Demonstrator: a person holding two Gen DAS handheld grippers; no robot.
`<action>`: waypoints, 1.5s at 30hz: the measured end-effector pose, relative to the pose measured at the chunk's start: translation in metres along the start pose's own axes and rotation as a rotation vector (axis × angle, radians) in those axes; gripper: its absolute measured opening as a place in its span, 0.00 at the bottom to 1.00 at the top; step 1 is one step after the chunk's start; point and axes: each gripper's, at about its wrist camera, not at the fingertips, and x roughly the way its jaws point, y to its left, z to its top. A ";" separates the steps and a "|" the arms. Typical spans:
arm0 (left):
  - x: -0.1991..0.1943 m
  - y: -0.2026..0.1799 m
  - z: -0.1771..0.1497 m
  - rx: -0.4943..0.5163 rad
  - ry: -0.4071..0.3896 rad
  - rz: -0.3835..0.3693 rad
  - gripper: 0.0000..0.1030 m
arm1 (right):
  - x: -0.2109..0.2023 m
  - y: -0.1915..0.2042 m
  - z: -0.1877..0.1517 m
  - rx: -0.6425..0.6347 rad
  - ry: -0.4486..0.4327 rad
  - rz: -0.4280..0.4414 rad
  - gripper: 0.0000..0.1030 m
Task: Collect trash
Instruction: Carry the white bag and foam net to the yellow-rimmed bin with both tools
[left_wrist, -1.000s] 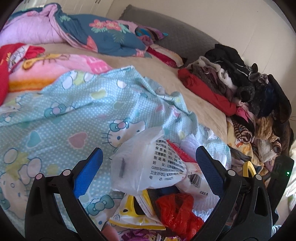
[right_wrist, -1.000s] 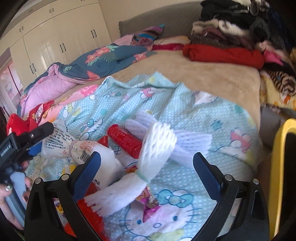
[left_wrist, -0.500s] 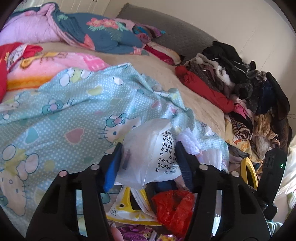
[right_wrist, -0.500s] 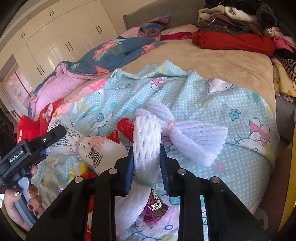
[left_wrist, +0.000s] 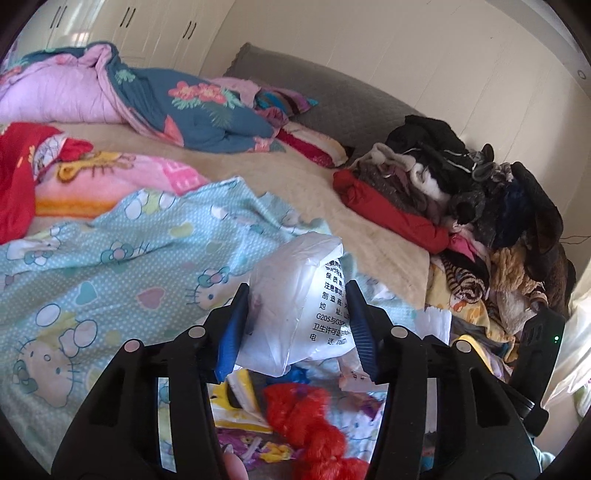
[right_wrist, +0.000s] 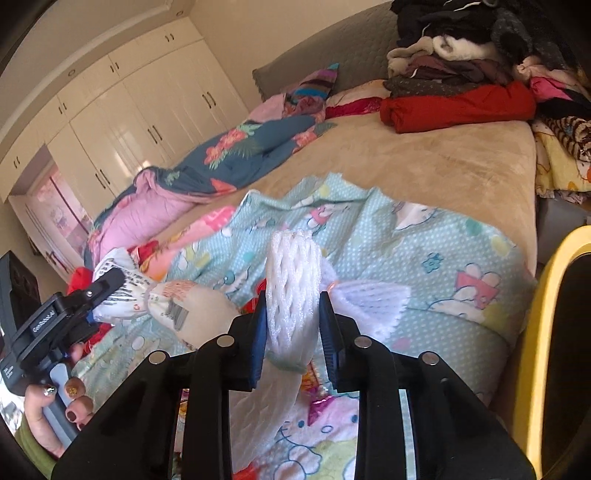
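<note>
The left gripper (left_wrist: 295, 325) is closing on a white printed plastic bag (left_wrist: 295, 299), and the right gripper (right_wrist: 291, 339) is squeezing a white foam fruit net (right_wrist: 293, 291); both are hanging above the blue cartoon sheet (left_wrist: 110, 258). The thin bag is perhaps slipping if the pads are pinching only loose film. Only the right view is showing the yellow bin rim (right_wrist: 543, 332); only the left is showing the red mesh bag (left_wrist: 306, 417) lying below

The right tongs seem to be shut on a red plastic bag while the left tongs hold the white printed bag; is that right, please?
Not quite. The right tongs are shut on white foam netting, as the right wrist view shows. The left tongs do hold the white printed bag.
</note>
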 end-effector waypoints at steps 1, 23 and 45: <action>-0.002 -0.004 0.000 0.003 -0.005 -0.002 0.42 | -0.005 -0.003 0.001 0.008 -0.007 0.000 0.25; -0.001 -0.113 -0.028 0.126 0.025 -0.102 0.42 | -0.097 -0.061 0.010 0.021 -0.127 -0.096 0.25; 0.012 -0.177 -0.066 0.228 0.093 -0.166 0.42 | -0.162 -0.118 0.003 0.074 -0.178 -0.216 0.25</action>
